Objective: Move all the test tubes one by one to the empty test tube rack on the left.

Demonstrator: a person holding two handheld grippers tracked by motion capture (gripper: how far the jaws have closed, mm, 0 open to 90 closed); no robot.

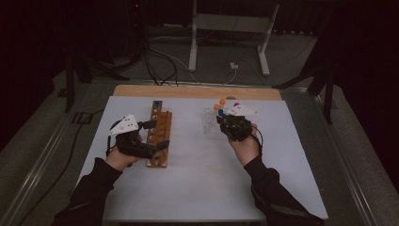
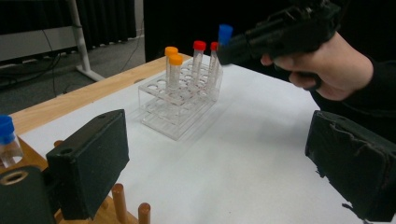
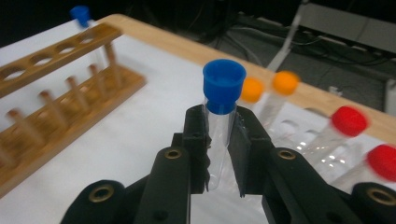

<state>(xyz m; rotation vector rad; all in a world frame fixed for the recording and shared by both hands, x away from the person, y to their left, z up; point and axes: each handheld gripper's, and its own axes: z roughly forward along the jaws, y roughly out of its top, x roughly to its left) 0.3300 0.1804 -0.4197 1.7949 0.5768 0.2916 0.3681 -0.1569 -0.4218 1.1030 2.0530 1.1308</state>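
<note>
My right gripper (image 3: 219, 149) is shut on a clear tube with a blue cap (image 3: 223, 88), held upright between its pads. In the high view this gripper (image 1: 220, 117) hangs just above the clear plastic rack (image 1: 210, 121). That rack (image 2: 173, 109) holds two orange-capped tubes (image 2: 173, 60) and two red-capped tubes (image 2: 199, 46). My left gripper (image 2: 219, 168) is open with nothing between its pads, and it rests at the wooden rack (image 1: 159, 133). One blue-capped tube (image 2: 7, 140) stands in the wooden rack's far end (image 3: 81, 14).
A white sheet (image 1: 202, 179) covers the table, with a wooden strip (image 1: 197, 92) along the far edge. Behind the table are cables and a metal stand (image 1: 230, 28) on the floor. The wooden rack (image 3: 56, 102) has several empty holes.
</note>
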